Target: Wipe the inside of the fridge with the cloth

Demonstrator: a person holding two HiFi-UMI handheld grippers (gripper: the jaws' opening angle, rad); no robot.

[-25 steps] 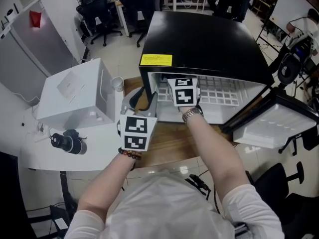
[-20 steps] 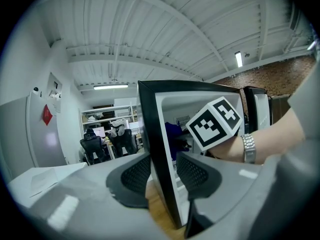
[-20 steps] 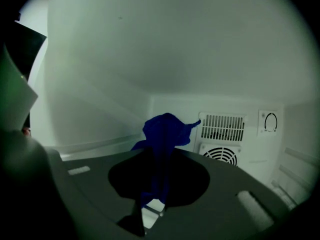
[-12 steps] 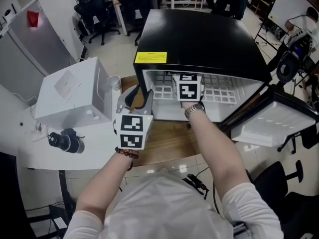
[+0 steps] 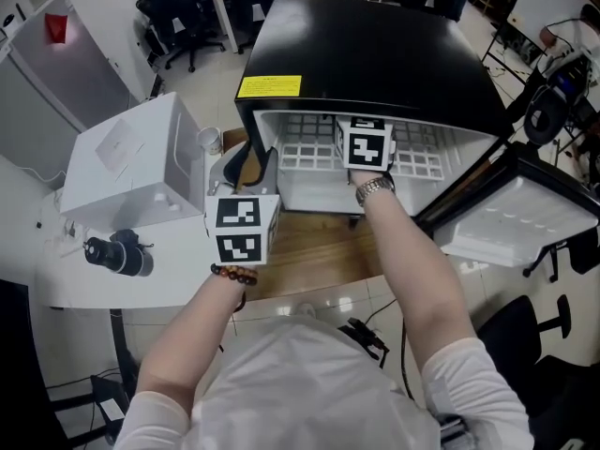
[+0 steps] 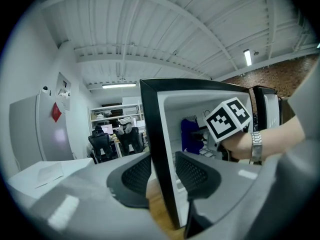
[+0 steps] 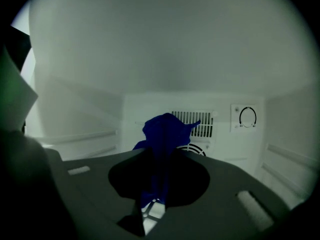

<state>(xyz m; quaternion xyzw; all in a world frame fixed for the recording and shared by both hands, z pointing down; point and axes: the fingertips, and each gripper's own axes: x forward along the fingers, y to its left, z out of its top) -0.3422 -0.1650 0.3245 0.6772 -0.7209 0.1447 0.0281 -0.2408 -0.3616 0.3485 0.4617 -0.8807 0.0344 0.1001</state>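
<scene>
Holding the cloth (image 7: pixel 162 134) inside the fridge (image 5: pixel 375 54).
The cloth is clamped in the right gripper (image 7: pixel 160 171); the fridge's left wall is pinched by the left gripper (image 6: pixel 161 170), its jaws having just tightened.

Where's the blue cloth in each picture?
Head view: not in it.
Left gripper view: cloth right of centre, inside the fridge.
Right gripper view: centre, pinched in the right tool.
Shared landmark: the fridge's white inside.
</scene>
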